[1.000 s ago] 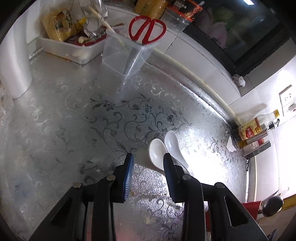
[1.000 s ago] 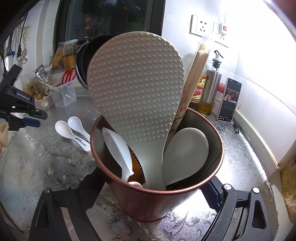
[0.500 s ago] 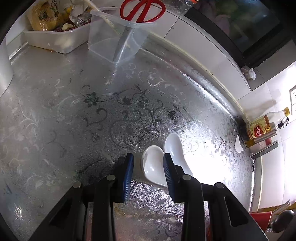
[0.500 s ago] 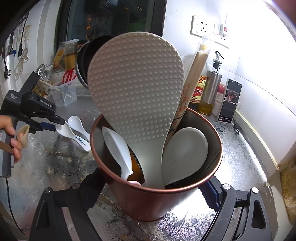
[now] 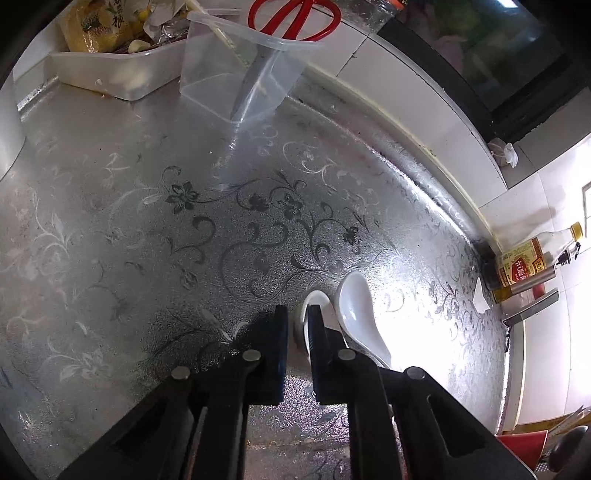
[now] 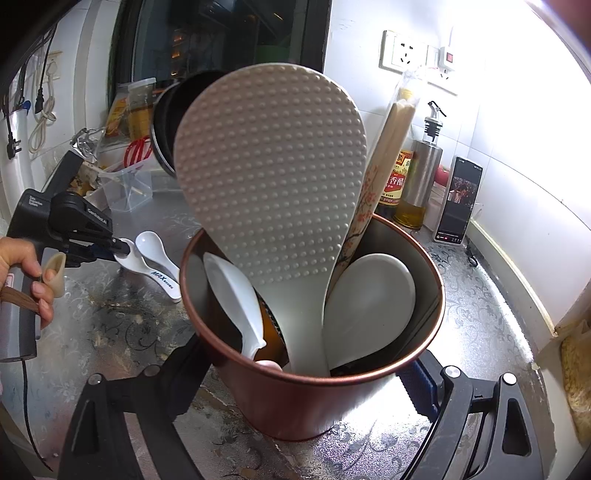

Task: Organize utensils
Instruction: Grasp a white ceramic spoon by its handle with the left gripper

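Note:
Two white soup spoons lie side by side on the silver patterned counter. My left gripper has just been closing, and its blue pads now pinch the bowl rim of the left spoon. The other spoon lies just to its right, untouched. The right wrist view shows the same grip, with the left gripper on that spoon. My right gripper is shut on a copper utensil holder. The holder contains a dimpled rice paddle, white spoons and chopsticks.
At the back stands a clear plastic container with red scissors, beside a white tray of packets. Sauce bottles stand at the wall on the right. An oil bottle, a phone and a black pan lie behind the holder.
My left gripper has come down over the spoons and closed from a wide gap onto the left spoon's bowl. The right gripper and the holder have not moved.

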`<state>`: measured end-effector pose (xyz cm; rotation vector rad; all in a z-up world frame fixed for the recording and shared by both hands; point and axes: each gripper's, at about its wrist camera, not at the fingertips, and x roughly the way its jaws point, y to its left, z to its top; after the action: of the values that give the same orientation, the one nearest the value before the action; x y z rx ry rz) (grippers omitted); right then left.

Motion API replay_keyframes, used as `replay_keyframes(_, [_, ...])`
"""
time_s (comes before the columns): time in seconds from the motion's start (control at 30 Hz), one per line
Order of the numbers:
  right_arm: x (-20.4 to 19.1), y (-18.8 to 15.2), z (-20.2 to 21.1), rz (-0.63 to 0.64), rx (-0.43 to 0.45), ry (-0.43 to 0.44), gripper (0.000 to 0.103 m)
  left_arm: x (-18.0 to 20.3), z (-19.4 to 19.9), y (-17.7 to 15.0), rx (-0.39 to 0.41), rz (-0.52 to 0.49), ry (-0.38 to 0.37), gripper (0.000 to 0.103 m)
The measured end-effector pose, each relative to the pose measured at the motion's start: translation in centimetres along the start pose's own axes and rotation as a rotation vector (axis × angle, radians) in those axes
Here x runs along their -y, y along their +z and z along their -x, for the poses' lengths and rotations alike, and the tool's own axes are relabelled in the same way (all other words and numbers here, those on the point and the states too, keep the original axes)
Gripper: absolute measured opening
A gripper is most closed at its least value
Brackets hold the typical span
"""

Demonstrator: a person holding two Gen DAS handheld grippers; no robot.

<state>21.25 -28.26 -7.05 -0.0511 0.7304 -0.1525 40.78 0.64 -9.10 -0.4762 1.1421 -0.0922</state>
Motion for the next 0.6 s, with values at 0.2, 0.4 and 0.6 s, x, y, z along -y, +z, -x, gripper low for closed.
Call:
replay_keyframes(0.2, [-0.1,0.0,-0.1,0.002,0.003,-0.001,0.093,-0.3,1.0,-0.6,0.031,0.000,0.002,0.007])
replay_keyframes(0.4, [-0.3,0.1,-0.2,-0.002,0.006,-0.003,0.093,0.1,3.9,-1.1,0.112,-0.038,0.005,0.007])
replay_keyframes(0.6, [-0.5,0.2,-0.2,-0.002,0.006,-0.004,0.093,1.0,7.7,-1.1,0.190,-0.078,-0.007,0.007])
